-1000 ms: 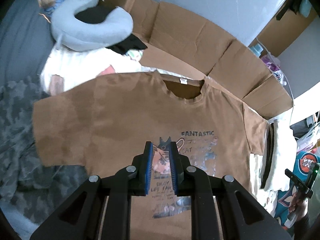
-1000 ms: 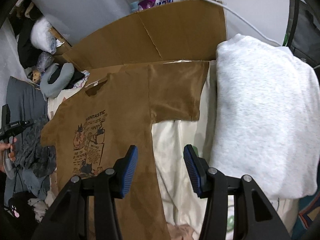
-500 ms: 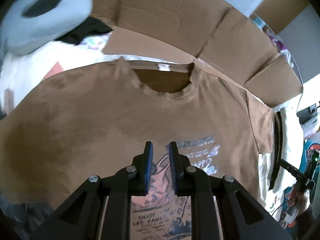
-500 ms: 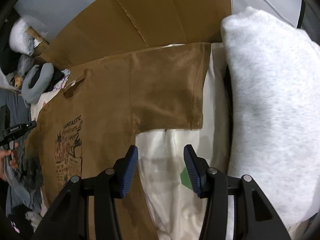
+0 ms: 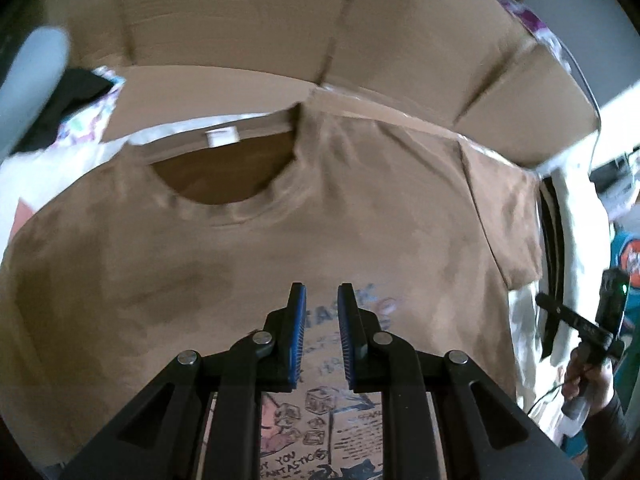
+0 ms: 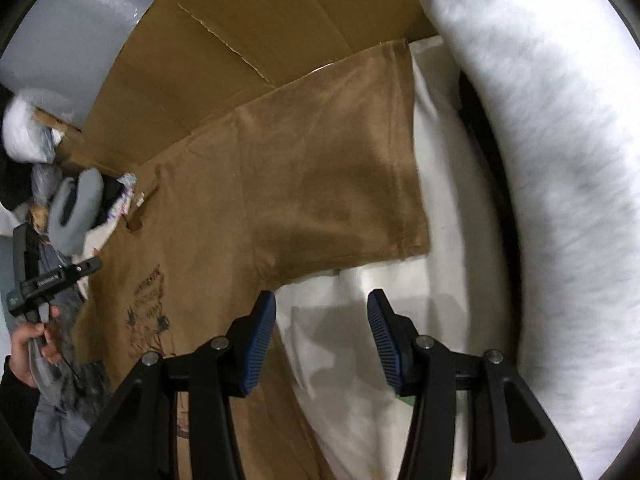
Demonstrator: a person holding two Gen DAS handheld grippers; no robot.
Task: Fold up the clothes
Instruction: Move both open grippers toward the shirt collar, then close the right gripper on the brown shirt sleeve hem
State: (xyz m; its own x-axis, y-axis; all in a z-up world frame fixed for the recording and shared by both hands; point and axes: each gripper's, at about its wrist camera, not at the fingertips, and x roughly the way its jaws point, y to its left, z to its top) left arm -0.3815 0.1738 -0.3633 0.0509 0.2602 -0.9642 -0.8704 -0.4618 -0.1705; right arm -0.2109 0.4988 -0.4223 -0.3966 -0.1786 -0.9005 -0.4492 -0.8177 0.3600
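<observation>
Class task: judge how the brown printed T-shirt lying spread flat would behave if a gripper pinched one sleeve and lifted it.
The brown T-shirt looks thin and lies limp with soft wrinkles, so it would probably drape and sag, not hold shape. Being a single light layer, it likely lifts easily. Pulled sideways, it may bunch over the white cloth beneath.

One brown T-shirt [image 5: 280, 248] — two tools — one neck pillow [image 6: 76, 208].

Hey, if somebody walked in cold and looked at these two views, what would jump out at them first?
A brown T-shirt spread flat, print up, fills the left wrist view, with flattened cardboard behind its collar. In the right wrist view a thick white fleece bulges along the right side, beside the shirt's sleeve.
</observation>
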